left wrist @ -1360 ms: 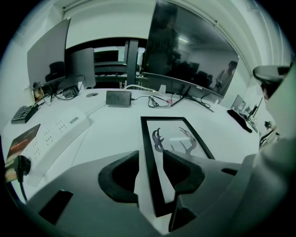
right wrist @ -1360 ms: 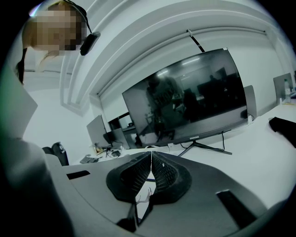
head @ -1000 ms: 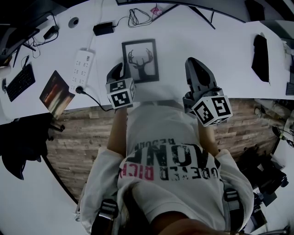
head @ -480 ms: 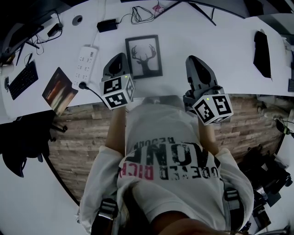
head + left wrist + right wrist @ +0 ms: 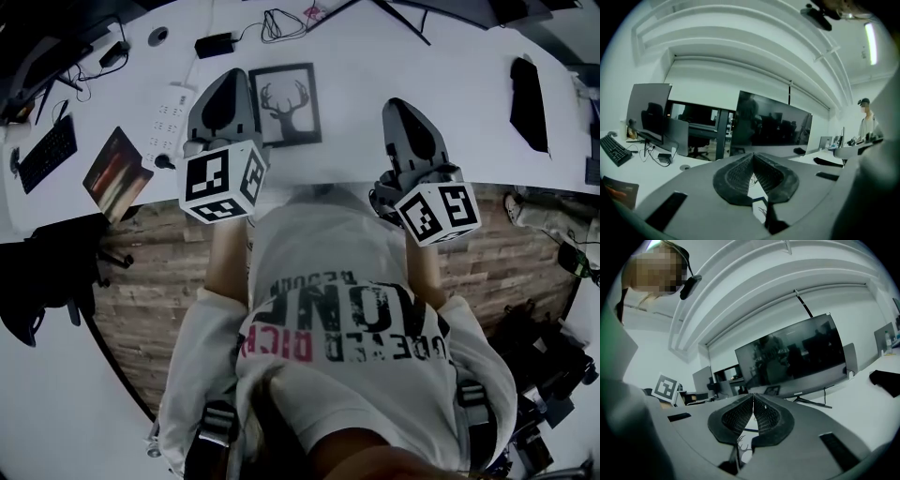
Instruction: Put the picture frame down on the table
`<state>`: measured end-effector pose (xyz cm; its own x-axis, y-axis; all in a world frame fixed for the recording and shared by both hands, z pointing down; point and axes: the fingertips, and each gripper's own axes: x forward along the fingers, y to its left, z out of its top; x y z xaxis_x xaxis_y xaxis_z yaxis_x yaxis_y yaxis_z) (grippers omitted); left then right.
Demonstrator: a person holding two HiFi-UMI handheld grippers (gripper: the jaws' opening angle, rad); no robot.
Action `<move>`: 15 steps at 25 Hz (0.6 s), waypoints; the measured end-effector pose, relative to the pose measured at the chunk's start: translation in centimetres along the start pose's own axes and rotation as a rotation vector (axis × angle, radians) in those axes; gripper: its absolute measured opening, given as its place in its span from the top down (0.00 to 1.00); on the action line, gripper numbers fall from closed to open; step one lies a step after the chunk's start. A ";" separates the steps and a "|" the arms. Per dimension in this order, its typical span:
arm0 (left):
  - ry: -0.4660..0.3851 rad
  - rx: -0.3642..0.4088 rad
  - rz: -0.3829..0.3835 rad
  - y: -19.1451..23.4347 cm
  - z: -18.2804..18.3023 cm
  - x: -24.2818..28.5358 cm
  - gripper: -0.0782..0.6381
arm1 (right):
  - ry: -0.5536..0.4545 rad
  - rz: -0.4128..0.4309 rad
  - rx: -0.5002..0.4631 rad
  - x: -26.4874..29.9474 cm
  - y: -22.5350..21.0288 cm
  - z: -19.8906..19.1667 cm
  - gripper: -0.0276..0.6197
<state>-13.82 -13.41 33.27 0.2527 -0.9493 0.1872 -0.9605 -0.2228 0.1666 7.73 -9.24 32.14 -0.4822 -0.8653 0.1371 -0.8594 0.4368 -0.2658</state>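
White table takes up the top of the head view. Left gripper is at the person's 11 o'clock and right gripper at 1 o'clock, both with jaws pinched together on nothing. Picture frame with the deer print lies flat on the table at 12, left gripper just beside its 9 o'clock edge. Power strip is at the frame's 8 o'clock

smooth matt white table, wood-plank floor
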 end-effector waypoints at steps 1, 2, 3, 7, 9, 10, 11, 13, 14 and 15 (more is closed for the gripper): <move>-0.020 0.006 -0.002 -0.6 0.7 -0.3 0.89 | -0.007 0.004 -0.005 -0.3 -0.2 0.4 0.95; -0.038 0.011 -0.002 -1.2 1.3 -0.5 0.89 | -0.014 0.009 -0.009 -0.6 -0.3 0.8 0.95; -0.053 0.015 -0.002 -1.8 1.9 -0.9 0.89 | -0.020 0.013 -0.013 -1.0 -0.4 1.2 0.95; -0.108 0.030 -0.004 -4.4 3.6 -2.4 0.89 | -0.045 0.037 -0.031 -2.6 -0.9 2.7 0.95; -0.135 0.037 -0.008 -5.8 4.3 -3.3 0.89 | -0.055 0.048 -0.038 -3.5 -1.0 3.2 0.95; -0.148 0.038 -0.011 -6.5 4.7 -3.8 0.89 | -0.059 0.053 -0.041 -4.0 -1.1 3.4 0.95; -0.160 0.040 -0.013 -7.1 5.0 -4.2 0.89 | -0.062 0.058 -0.044 -4.5 -1.2 3.5 0.95; -0.184 0.045 -0.014 -8.3 5.5 -5.1 0.89 | -0.071 0.068 -0.051 -5.3 -1.4 3.9 0.95; -0.196 0.050 -0.013 -8.9 5.8 -5.6 0.89 | -0.075 0.073 -0.055 -5.7 -1.4 4.1 0.95; -0.206 0.055 -0.011 -9.4 6.0 -6.1 0.89 | -0.078 0.078 -0.059 -6.0 -1.5 4.2 0.95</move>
<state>-7.05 -6.82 24.78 0.2394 -0.9708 -0.0175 -0.9642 -0.2398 0.1135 12.64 -5.70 27.72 -0.5353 -0.8435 0.0432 -0.8294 0.5154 -0.2154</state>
